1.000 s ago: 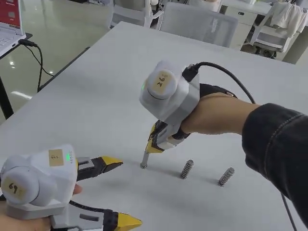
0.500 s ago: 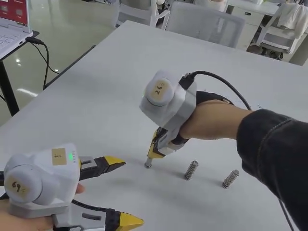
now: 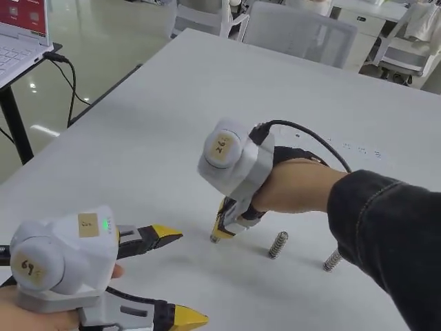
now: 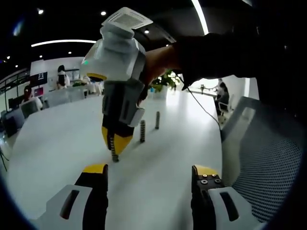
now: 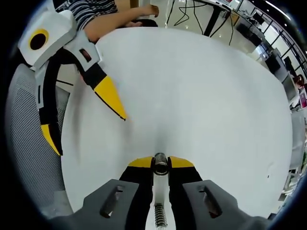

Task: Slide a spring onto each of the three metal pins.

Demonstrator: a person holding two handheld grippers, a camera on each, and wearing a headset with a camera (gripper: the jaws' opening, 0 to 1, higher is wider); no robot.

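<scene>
The right tool (image 3: 220, 235) pinches a spring (image 5: 160, 163), tip down on the desk (image 3: 138, 152). Near that spring, the left tool (image 3: 193, 276) gapes open. Best to hold it straight and push down softly.

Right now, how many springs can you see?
3. One spring is clamped in the right gripper, low against the table. A second spring and a third spring stand on the table beside it, apart from each other.
</scene>
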